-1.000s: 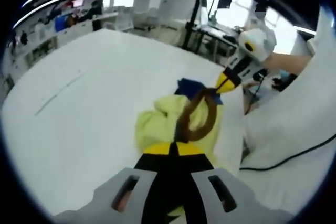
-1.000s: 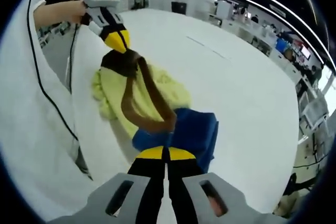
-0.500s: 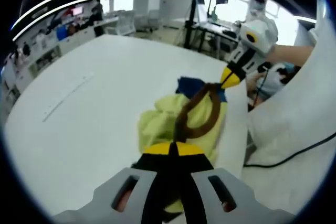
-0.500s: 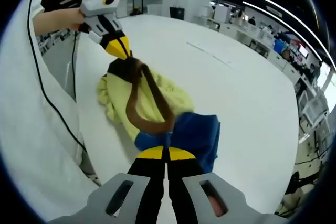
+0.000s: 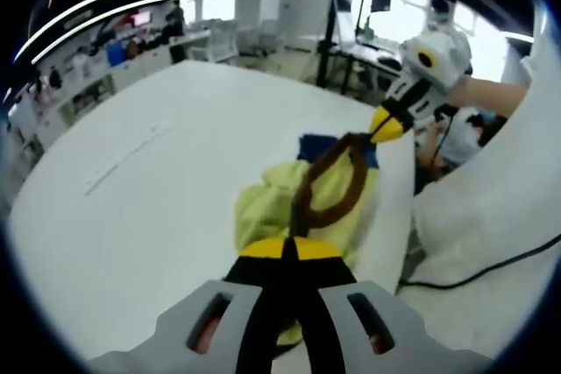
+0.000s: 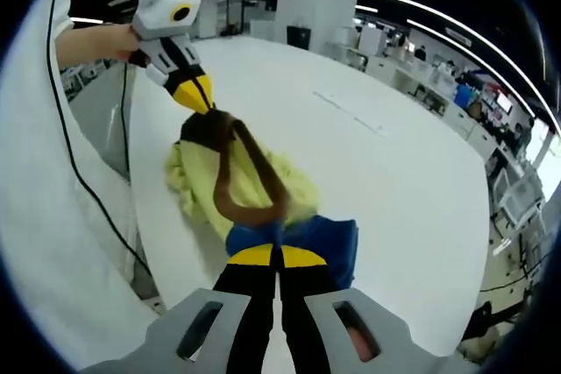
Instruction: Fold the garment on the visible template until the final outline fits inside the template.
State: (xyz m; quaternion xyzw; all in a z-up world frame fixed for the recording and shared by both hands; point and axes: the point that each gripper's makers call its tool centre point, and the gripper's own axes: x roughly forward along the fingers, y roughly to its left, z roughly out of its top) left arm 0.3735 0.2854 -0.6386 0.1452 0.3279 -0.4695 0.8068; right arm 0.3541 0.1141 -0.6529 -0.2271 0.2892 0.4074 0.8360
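While the yellow-and-blue garment is still lying bunched near the white desk edge, left tool and right tool are both clenching its brown trim, folding barely starting.

The garment is pale yellow with a royal-blue part and a brown band looping across it, lying on a plain white worktop, while each tool shows black jaws capped in yellow, and the left tool has a white-grey body.
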